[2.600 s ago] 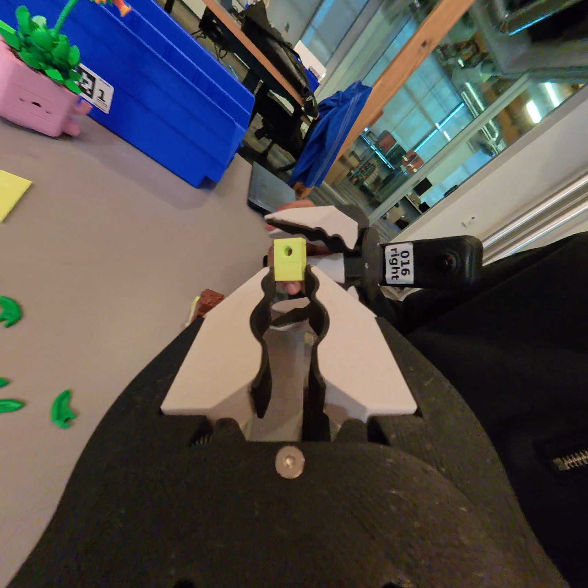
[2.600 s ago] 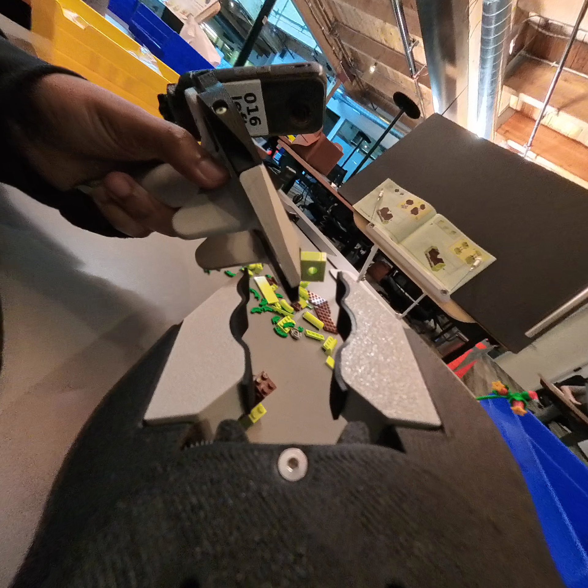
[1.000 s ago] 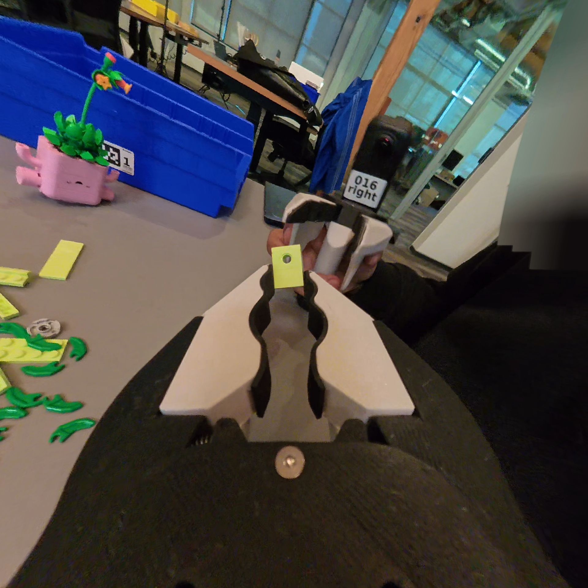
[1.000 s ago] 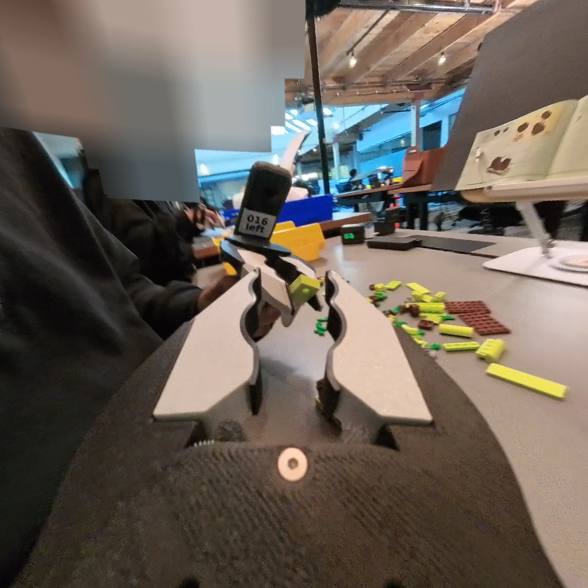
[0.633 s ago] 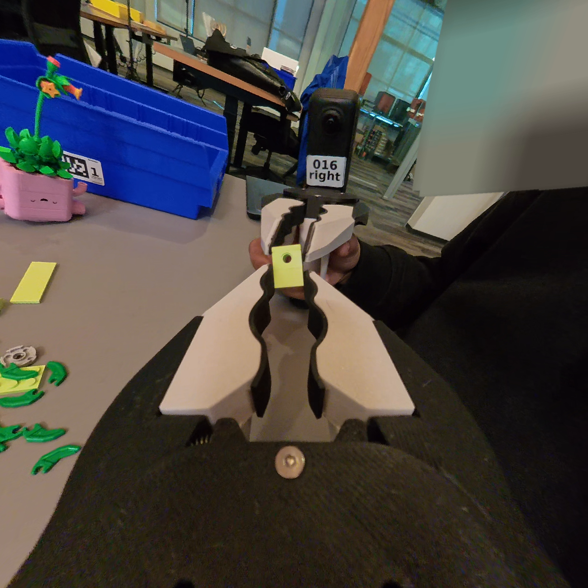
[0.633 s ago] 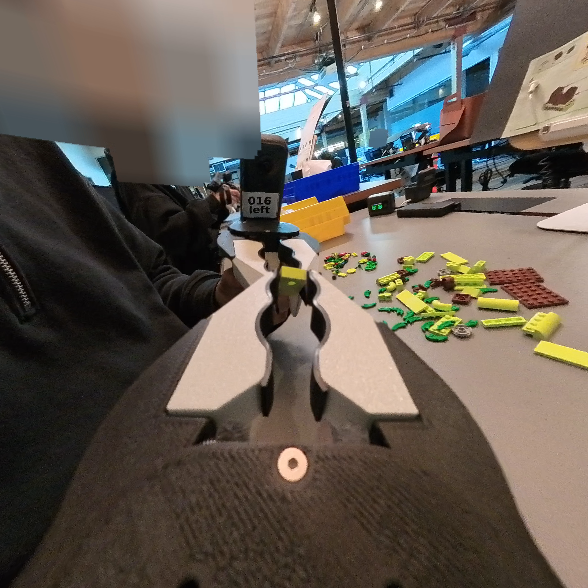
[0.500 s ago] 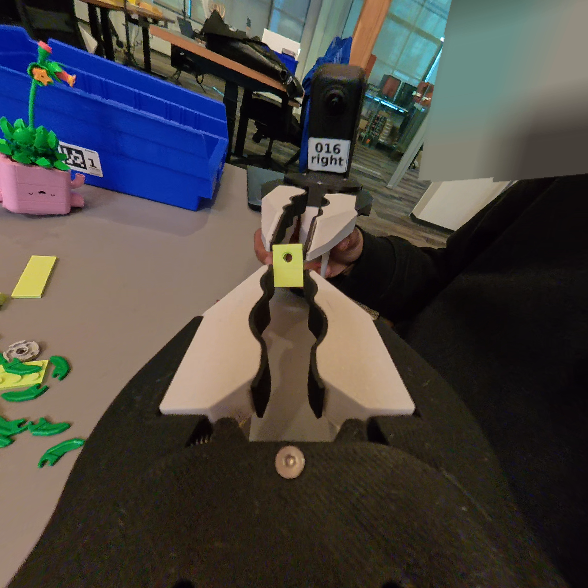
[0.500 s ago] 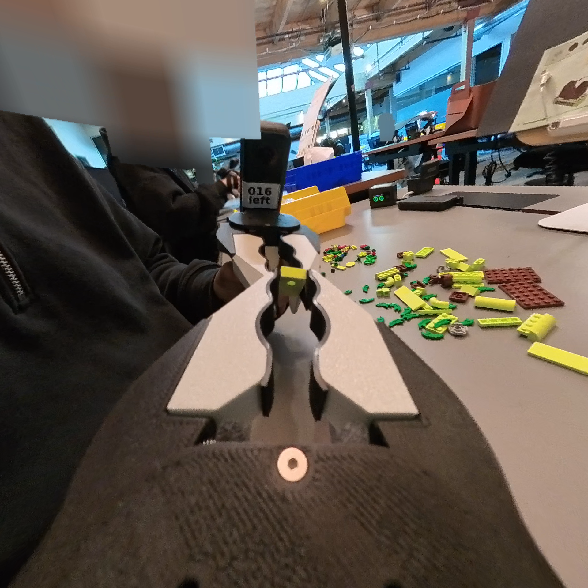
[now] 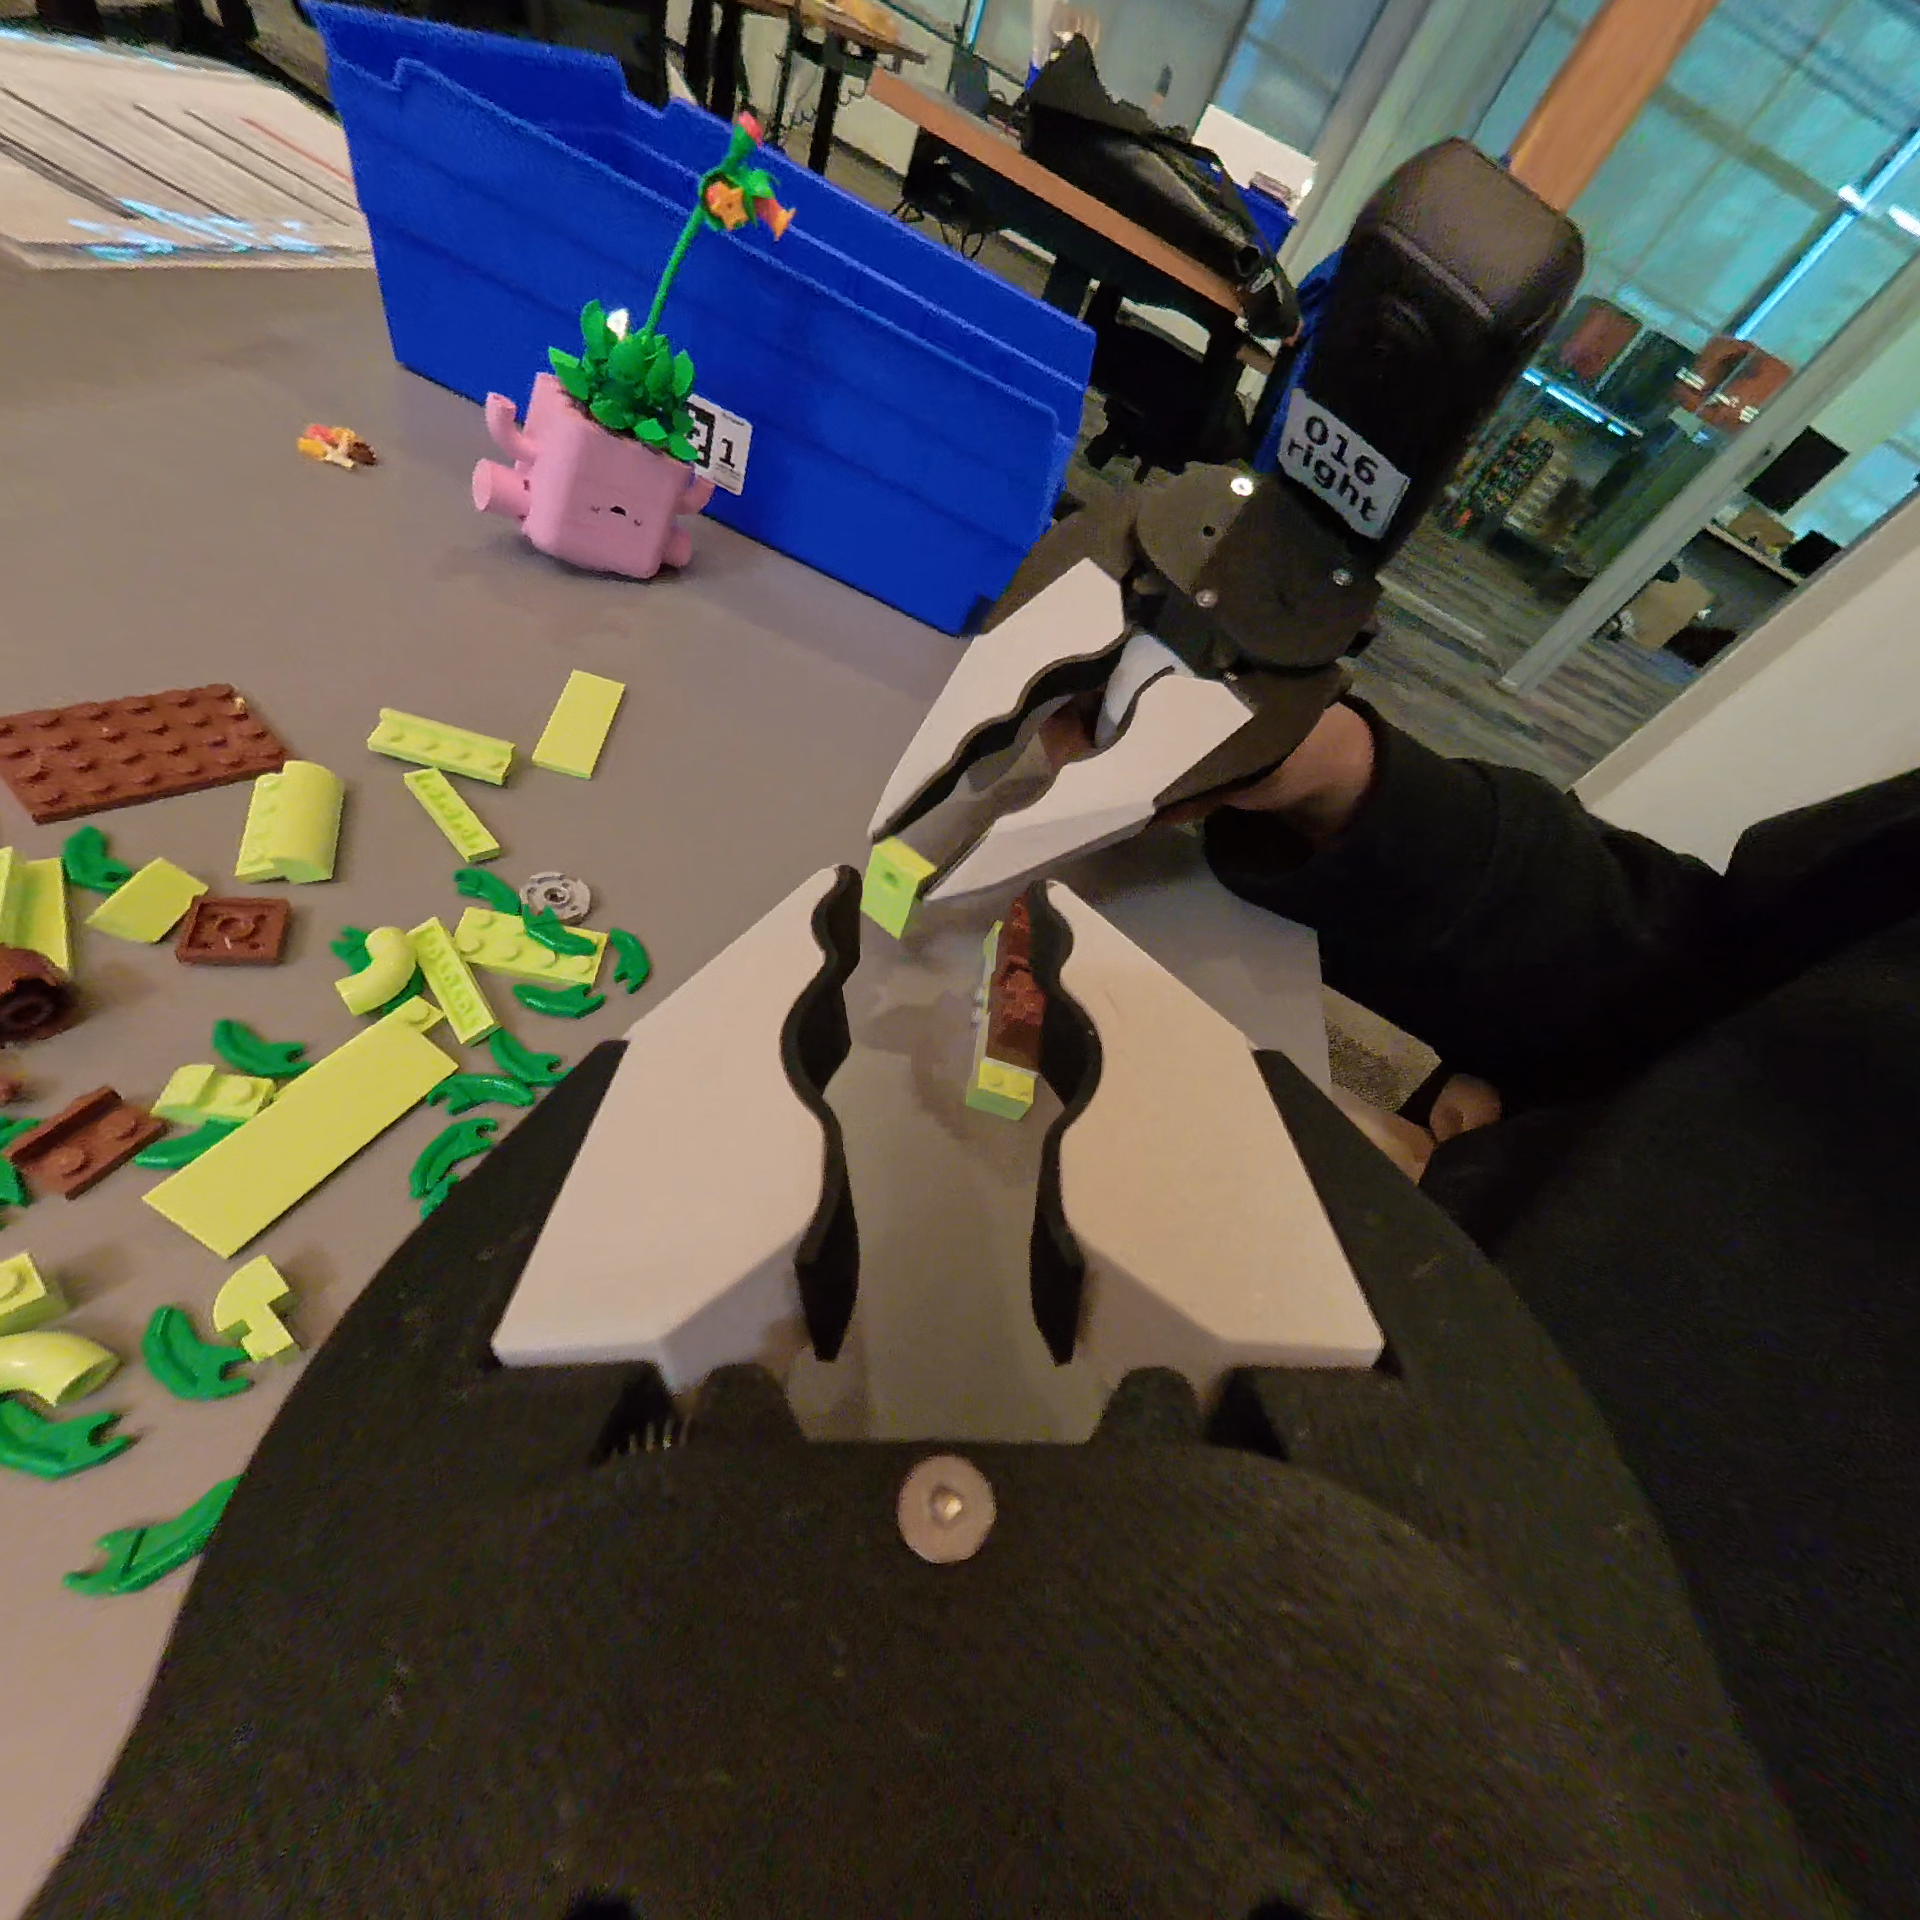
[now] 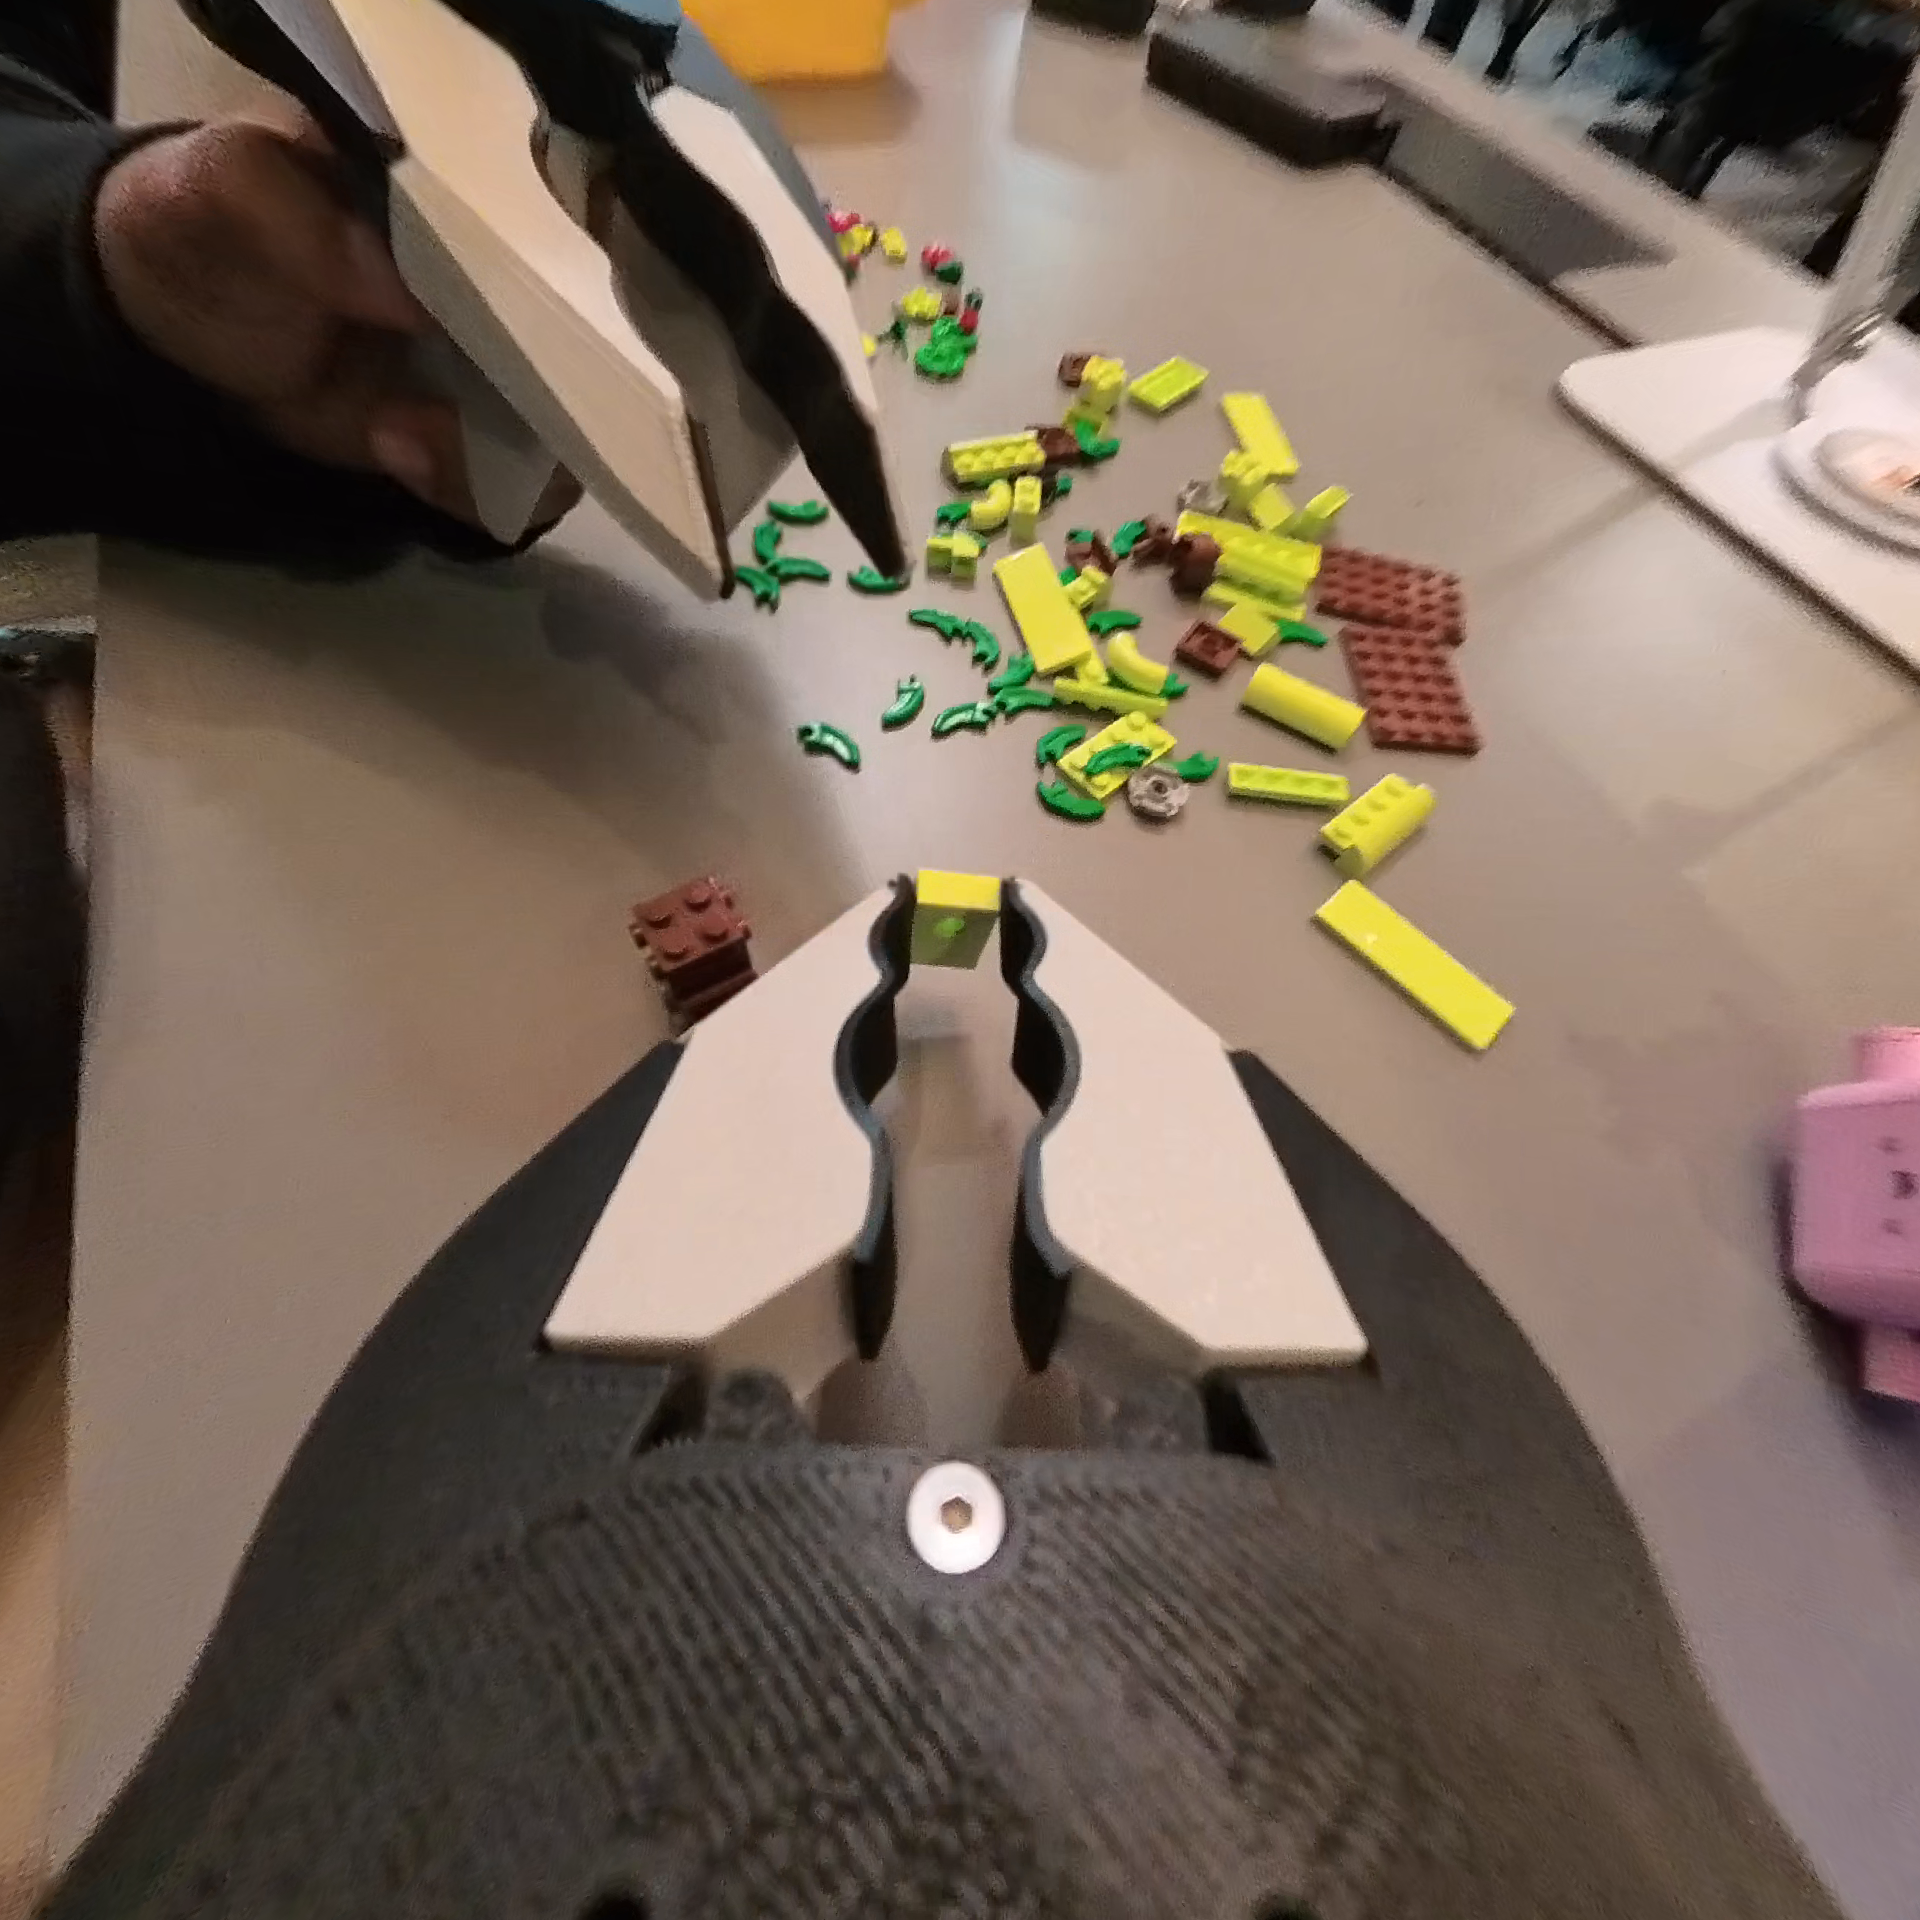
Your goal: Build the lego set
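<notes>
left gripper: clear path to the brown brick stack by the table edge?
Probably yes. The left gripper is open and empty, and the brown brick stack sits between its fingertips. The right gripper, shut on a lime brick, hangs close above and may crowd it.

- A grey counter [image 9: 343, 613] fills the lower left of the left wrist view.
- A blue bin [image 9: 727, 343] stands along its far edge, upper left.
- Behind it, upper centre, a wooden desk [image 9: 1049, 177].
- Glass partitions [image 9: 1756, 343] and a timber post [image 9: 1600, 83] fill the upper right.
</notes>
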